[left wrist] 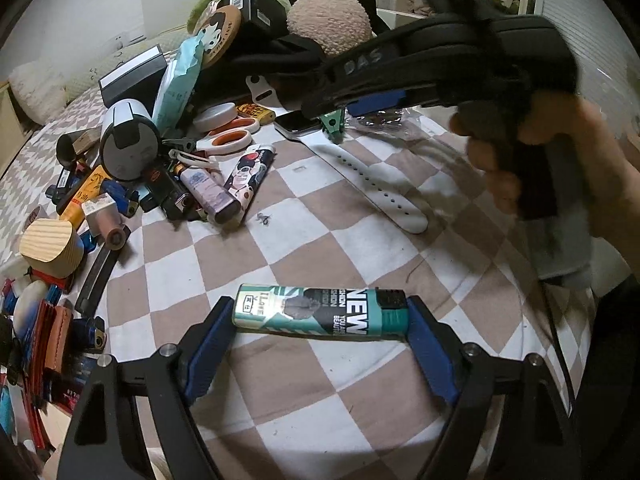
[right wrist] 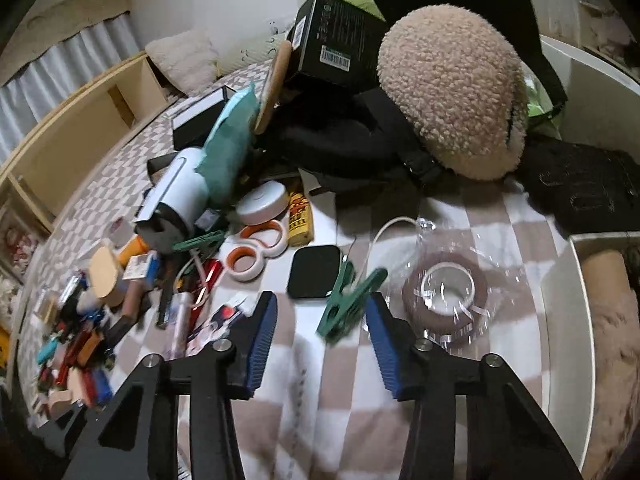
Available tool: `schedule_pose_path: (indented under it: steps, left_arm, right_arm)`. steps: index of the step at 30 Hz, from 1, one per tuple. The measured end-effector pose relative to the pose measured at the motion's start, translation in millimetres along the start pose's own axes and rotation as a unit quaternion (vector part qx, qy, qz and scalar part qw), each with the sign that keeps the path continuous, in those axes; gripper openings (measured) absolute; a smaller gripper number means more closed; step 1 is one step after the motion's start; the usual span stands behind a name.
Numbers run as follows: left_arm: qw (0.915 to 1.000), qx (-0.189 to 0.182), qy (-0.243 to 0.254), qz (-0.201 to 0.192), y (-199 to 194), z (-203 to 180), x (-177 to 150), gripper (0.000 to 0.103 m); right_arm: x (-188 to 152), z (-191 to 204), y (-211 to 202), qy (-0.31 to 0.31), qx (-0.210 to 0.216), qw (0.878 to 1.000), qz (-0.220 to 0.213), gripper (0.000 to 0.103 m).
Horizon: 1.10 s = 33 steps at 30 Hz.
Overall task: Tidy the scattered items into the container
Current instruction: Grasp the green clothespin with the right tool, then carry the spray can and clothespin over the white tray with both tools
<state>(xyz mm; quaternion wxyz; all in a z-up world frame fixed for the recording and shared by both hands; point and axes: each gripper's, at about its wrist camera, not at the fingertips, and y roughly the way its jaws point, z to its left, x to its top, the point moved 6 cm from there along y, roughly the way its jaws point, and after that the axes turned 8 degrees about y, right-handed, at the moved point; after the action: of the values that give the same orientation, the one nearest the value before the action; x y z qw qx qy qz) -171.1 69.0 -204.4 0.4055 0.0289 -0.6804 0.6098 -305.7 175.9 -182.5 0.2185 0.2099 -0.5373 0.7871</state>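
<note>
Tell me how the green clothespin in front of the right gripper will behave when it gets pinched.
The green clothespin looks like light, hard plastic, so it will probably lift easily. It lies askew between the right gripper pads, so it may twist or slip as they close. Squeezing its handle end could spring it open.

A bed under a brown-and-white checked cloth (left wrist: 304,236) carries a teal printed lighter (left wrist: 320,312), a white watch strap (left wrist: 376,184), orange-handled scissors (right wrist: 256,252) and a green plastic clothespin (right wrist: 350,304).
</note>
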Motion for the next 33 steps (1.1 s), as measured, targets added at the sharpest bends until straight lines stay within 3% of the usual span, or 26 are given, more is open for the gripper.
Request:
schedule_pose_path:
  steps: [5,11,14,21,33]
  left_arm:
    - [1.0000,-0.002,-0.004,0.000,0,0,0,0.084]
    - [1.0000,0.001,-0.005,-0.001,0,1,1,0.084]
    - [0.9999,0.006,-0.011,-0.004,-2,4,1,0.084]
    - [0.9984,0.011,-0.052,-0.020,-14,16,5,0.084]
    - [0.9975,0.028,-0.058,-0.028,-29,13,1,0.084]
  right_arm:
    - [0,-3,14,-0.027,-0.027,0.999,0.006,0.039]
    - [-3,-6,12,-0.050,-0.053,0.997,0.003,0.021]
    - [-3,-10,7,-0.040,-0.052,0.998,0.004,0.017]
    - [-20,-10,-20,-0.020,-0.034,0.999,0.011,0.017]
    - [-64,-1,-67,0.025,0.010,0.999,0.022,0.017]
